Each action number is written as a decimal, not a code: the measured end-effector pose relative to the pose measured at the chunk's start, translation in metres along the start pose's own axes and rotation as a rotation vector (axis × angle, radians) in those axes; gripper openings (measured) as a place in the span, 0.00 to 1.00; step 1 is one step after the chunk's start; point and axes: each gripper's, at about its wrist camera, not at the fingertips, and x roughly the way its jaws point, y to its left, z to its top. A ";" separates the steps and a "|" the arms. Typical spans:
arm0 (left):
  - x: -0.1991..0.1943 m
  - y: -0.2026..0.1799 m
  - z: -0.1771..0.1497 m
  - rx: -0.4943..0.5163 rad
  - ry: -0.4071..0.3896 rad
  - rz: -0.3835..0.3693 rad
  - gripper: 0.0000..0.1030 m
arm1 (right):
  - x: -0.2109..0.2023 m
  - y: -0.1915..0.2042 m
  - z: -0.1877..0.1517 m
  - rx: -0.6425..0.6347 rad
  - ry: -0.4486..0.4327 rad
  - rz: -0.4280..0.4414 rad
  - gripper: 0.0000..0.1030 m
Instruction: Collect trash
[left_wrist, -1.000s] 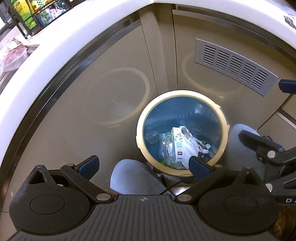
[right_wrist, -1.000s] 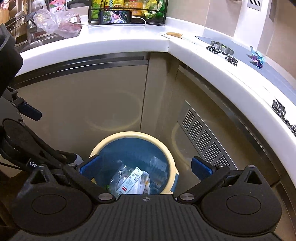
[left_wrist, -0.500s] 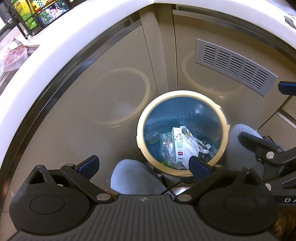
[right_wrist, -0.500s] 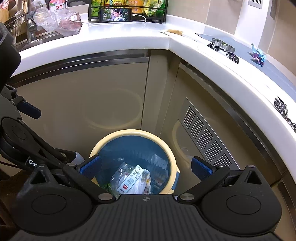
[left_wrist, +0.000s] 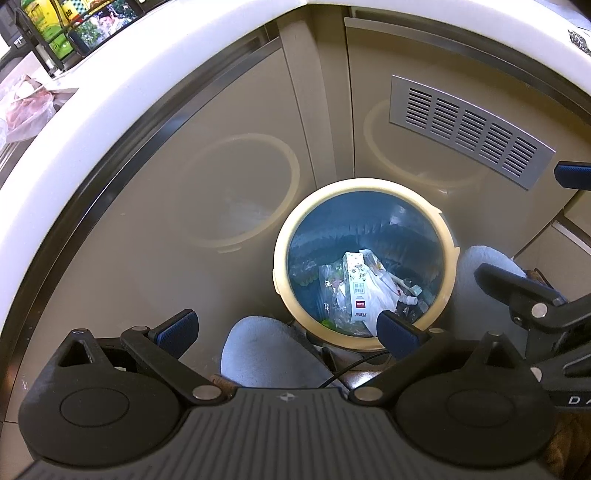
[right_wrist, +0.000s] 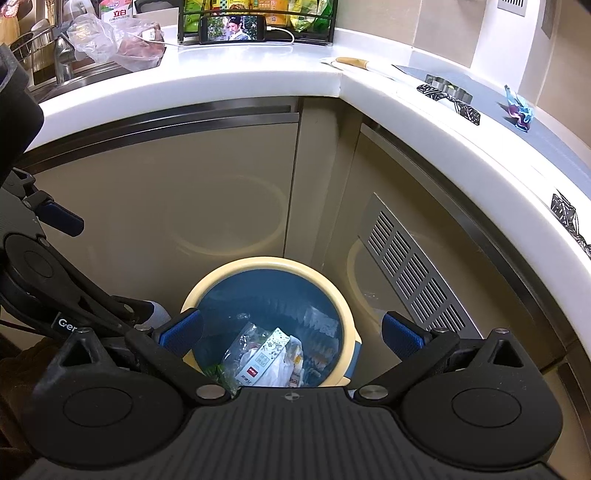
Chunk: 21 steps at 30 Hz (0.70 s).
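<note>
R gripper (right_wrist: 291, 334) raised a bit, more counter (right_wrist: 258, 74) in view, bin (right_wrist: 269, 264) lower in frame

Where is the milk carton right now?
The milk carton lies inside the blue trash bin, on top of a white plastic bag, in both wrist views. The bin stands on the floor in the cabinet corner, below the counter.

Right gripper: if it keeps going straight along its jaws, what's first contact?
Likely the trash bin: the right gripper, jaws open and empty, points into its open mouth, so probably the white carton atop the trash. Depth is unclear.
</note>
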 end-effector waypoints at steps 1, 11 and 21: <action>0.000 0.000 0.000 0.000 -0.001 0.001 1.00 | 0.000 0.000 0.000 0.000 0.000 0.000 1.00; 0.002 0.000 0.000 0.005 0.008 0.003 1.00 | 0.003 -0.001 -0.001 0.012 0.008 0.004 1.00; 0.004 -0.001 0.002 0.012 0.014 0.008 1.00 | 0.005 -0.005 -0.002 0.030 0.013 0.008 1.00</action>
